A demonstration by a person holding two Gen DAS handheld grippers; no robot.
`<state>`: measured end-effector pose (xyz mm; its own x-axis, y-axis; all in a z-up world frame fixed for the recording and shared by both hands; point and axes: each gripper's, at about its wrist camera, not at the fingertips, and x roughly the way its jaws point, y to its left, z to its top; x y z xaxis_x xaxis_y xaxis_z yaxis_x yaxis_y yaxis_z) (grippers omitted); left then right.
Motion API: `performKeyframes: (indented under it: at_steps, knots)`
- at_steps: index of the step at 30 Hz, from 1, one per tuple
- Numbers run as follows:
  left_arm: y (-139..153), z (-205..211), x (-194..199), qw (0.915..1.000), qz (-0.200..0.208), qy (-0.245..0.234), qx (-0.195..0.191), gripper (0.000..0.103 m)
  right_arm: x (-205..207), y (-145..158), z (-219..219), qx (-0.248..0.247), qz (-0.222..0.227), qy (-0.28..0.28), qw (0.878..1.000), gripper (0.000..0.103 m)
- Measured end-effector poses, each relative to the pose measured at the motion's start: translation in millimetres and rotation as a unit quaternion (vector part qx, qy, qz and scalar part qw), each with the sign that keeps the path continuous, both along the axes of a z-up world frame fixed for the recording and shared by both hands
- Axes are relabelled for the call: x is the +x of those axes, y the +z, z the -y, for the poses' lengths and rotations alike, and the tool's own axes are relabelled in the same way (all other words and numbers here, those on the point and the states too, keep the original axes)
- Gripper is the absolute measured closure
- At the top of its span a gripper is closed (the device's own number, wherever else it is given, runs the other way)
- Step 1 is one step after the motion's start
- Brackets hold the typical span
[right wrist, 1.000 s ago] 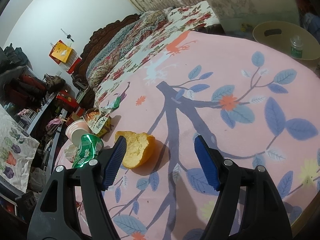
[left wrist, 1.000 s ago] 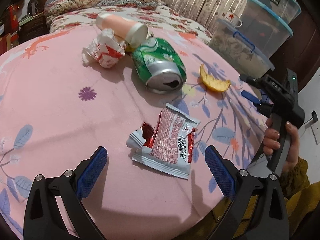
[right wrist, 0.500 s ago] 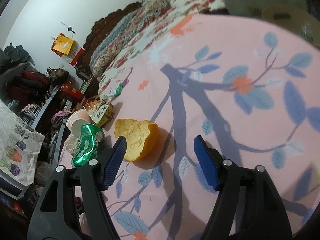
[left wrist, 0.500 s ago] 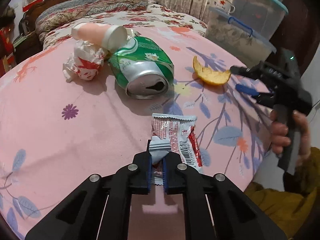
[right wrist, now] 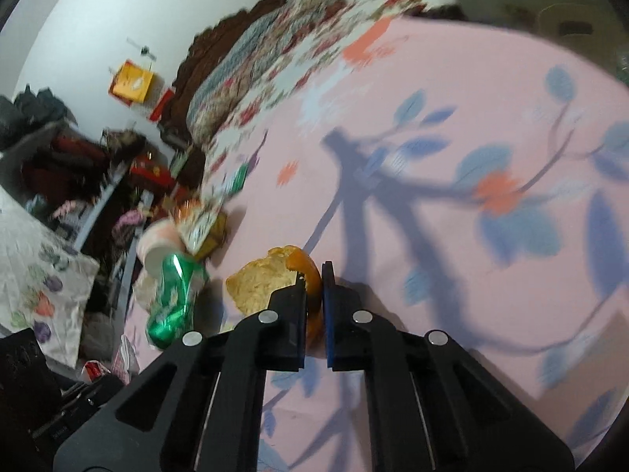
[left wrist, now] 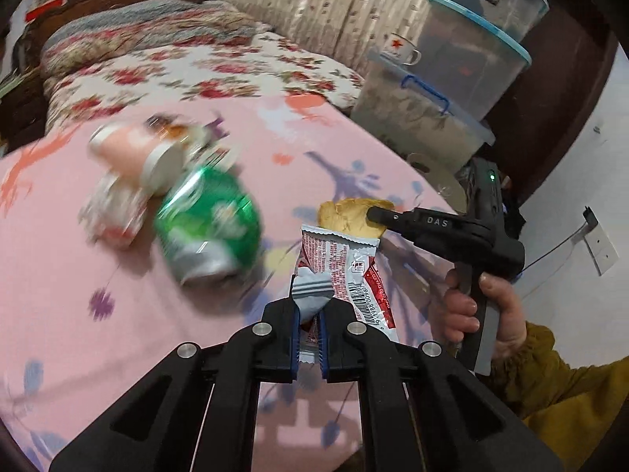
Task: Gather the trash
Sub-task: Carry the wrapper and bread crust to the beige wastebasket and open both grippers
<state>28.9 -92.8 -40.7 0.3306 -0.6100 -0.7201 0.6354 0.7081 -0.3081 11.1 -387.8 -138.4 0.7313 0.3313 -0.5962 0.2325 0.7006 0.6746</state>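
My left gripper [left wrist: 310,308] is shut on the torn end of a red and silver snack wrapper [left wrist: 346,259], which is lifted off the pink tablecloth [left wrist: 118,334]. My right gripper [right wrist: 313,275] is closing its jaws on the rim of an orange peel [right wrist: 259,283], and the pads press it. In the left wrist view that peel [left wrist: 346,216] sits just beyond the wrapper with the right gripper [left wrist: 377,214] on it. A crushed green can [left wrist: 208,228], a pink cup [left wrist: 129,149] and crumpled paper [left wrist: 114,212] lie together to the left.
A hand [left wrist: 491,306] holds the right gripper at the table's right edge. Stacked plastic bins [left wrist: 452,78] with a mug [left wrist: 401,49] on them stand beyond that edge. A bed with a floral cover [left wrist: 177,63] is behind the table. Cluttered shelves [right wrist: 59,165] are on the far side.
My left gripper closed on the wrapper and lifted it off the cloth. My right gripper moved in over the orange peel and closed on its rim.
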Motion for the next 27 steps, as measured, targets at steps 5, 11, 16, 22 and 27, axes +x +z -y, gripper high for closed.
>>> performKeyframes:
  at_steps: [5, 11, 16, 22, 27]
  knots:
    - [12, 74, 24, 0.9984, 0.011, -0.054, 0.016, 0.097, -20, 15, 69, -0.009, 0.03, -0.07, 0.997, 0.094]
    - [23, 213, 54, 0.9894, 0.013, -0.143, 0.022, 0.097, -58, 39, 179, -0.045, 0.06, -0.185, 0.98, 0.094]
    - [25, 328, 67, 0.9801, 0.025, -0.194, 0.036, 0.096, -80, 47, 254, -0.083, 0.049, -0.25, 0.963, 0.094]
    - [3, 448, 82, 0.9794, 0.028, -0.194, 0.049, 0.045, -81, 22, 300, -0.091, 0.021, -0.269, 0.959, 0.063]
    - [-17, 469, 87, 0.9831, 0.01, -0.171, 0.066, 0.042, -84, 15, 297, -0.093, 0.045, -0.269, 0.957, 0.028]
